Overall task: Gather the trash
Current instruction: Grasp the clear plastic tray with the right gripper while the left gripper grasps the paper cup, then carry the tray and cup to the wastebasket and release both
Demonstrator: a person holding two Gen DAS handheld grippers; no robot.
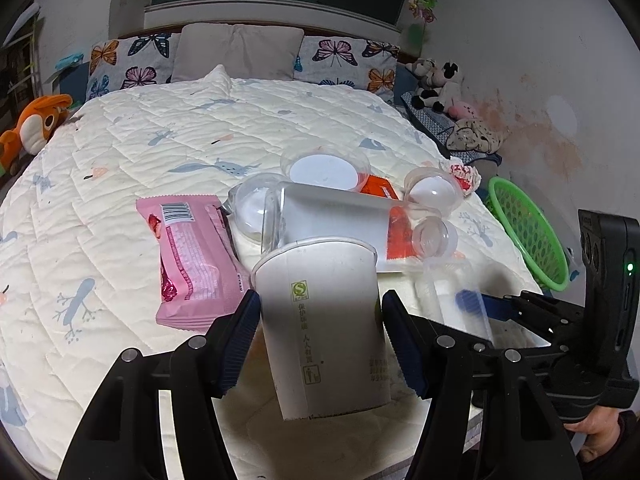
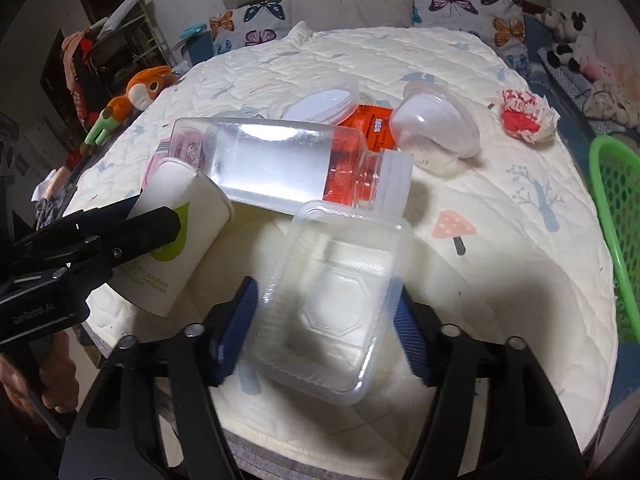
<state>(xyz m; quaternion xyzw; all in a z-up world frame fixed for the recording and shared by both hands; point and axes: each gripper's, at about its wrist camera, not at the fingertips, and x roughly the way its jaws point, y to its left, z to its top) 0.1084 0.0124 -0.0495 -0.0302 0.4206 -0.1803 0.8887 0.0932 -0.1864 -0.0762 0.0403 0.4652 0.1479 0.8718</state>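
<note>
White paper cup (image 1: 320,320) clamped in left gripper (image 1: 320,336), clear plastic clamshell tray (image 2: 332,304) pinched between right gripper (image 2: 324,328) pads, both above quilted bed (image 1: 160,152).

Quilted bed (image 1: 160,152); butterfly pillows (image 1: 132,64); plush toys (image 1: 436,84)

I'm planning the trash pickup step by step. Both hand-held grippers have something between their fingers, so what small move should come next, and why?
Probably carry the clear plastic tray rightward to the green basket. The right hand-held gripper has it between its pads, and the basket stands at the bed's right edge.

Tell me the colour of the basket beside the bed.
Bright green basket, clearest in the left wrist view.
</note>
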